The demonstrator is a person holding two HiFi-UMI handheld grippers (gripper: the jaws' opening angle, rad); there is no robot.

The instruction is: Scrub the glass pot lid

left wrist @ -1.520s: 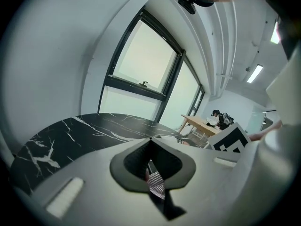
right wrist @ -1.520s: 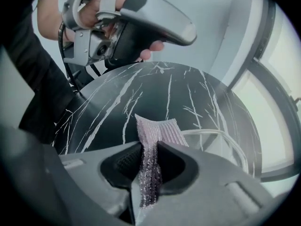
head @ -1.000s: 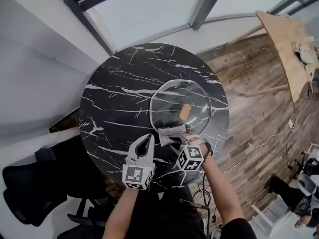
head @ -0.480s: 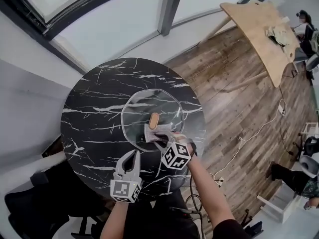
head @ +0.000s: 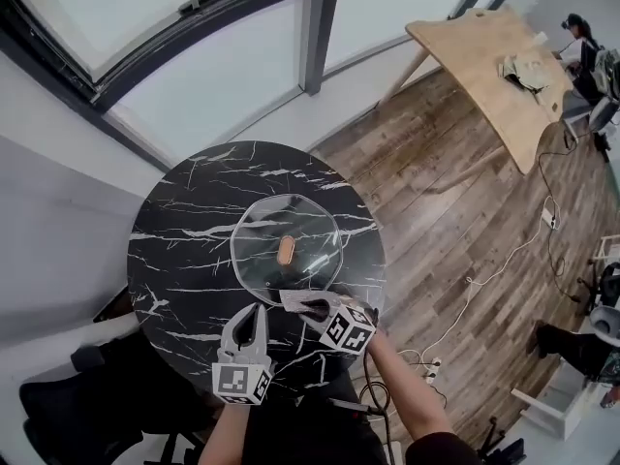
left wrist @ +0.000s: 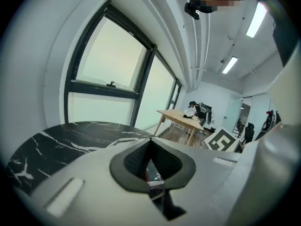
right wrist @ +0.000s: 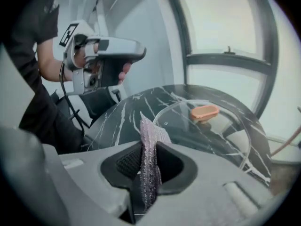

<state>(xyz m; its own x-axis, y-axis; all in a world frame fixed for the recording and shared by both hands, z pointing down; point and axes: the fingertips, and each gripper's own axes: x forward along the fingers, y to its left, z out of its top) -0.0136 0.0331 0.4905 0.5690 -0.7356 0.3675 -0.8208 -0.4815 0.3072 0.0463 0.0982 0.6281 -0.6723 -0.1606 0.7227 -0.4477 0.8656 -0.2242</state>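
Note:
The glass pot lid (head: 266,231) with its tan knob (head: 287,252) lies flat in the middle of the round black marble table (head: 174,250). My right gripper (head: 317,309) is shut on a grey-purple scrubbing cloth (head: 302,302), which hangs at the lid's near edge. In the right gripper view the cloth (right wrist: 149,149) stands pinched between the jaws of the right gripper (right wrist: 149,147), with the lid (right wrist: 225,135) and knob (right wrist: 204,112) just beyond. My left gripper (head: 254,313) hovers over the table's near side, left of the cloth, jaws shut and empty (left wrist: 150,142).
A wooden table (head: 484,56) stands on the plank floor at the upper right, with a cable (head: 484,279) trailing across the floor. Large windows (head: 194,56) run behind the marble table. A black chair (head: 77,405) sits at the lower left.
My right gripper has drawn the cloth back from beside the knob to the lid's near edge. The left gripper stays shut near the table's front. The head view has shifted.

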